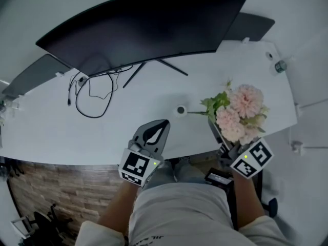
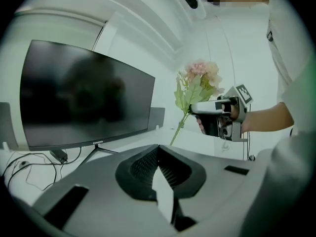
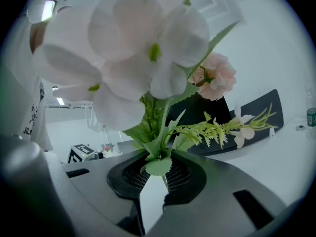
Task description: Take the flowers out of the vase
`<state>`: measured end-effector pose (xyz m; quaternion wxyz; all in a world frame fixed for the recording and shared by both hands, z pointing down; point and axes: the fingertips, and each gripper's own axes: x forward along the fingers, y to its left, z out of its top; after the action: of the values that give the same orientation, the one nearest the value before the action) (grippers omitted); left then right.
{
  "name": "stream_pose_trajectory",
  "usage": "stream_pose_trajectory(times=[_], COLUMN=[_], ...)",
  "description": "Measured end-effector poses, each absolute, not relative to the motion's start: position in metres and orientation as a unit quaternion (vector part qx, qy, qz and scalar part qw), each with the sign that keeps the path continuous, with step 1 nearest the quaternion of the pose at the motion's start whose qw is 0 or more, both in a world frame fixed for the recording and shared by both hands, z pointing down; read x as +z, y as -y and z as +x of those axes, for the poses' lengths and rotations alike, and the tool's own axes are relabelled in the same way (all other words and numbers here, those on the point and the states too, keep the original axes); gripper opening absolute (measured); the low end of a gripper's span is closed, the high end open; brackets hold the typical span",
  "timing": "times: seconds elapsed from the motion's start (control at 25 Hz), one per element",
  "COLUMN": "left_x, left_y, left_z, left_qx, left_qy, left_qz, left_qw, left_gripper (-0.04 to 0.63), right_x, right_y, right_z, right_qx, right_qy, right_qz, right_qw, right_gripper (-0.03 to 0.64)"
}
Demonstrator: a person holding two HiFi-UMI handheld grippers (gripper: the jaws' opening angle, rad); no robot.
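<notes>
Our right gripper (image 3: 159, 174) clamps the flowers (image 1: 238, 114) by the stem; left gripper (image 2: 159, 154) closed, empty. We judge them light, floppy: grip stem only

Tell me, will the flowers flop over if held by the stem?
Probably not: the flowers stand upright above the right hand-held gripper. Likely light, since a thin stem carries them. The soft-looking petals might crush if squeezed.

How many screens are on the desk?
3: big curved screen in the middle, smaller screen behind its left end, third screen behind its right end. More could be off-frame.
</notes>
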<state>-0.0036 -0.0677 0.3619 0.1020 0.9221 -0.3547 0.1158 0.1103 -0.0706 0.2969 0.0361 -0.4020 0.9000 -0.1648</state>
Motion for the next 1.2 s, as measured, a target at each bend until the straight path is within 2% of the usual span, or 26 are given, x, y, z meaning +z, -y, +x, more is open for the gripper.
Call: stream_pose_trajectory(times=[0.64, 1.2], left_x=[0.320, 0.312], left_y=[0.072, 0.078], left_z=[-0.016, -0.009], left_qx=[0.114, 0.110], left_qy=[0.395, 0.398], left_qz=[0.905, 0.904], left_qw=[0.109, 0.112], left_gripper=[0.003, 0.003], right_x=[0.299, 0.288], right_y=[0.064, 0.063], right_z=[0.081, 0.087], right_qx=[-0.165, -0.164], right_qy=[-0.917, -0.916], right_qz=[-0.362, -0.365], right_qw=[-0.003, -0.012], right_gripper=[0.075, 0.075])
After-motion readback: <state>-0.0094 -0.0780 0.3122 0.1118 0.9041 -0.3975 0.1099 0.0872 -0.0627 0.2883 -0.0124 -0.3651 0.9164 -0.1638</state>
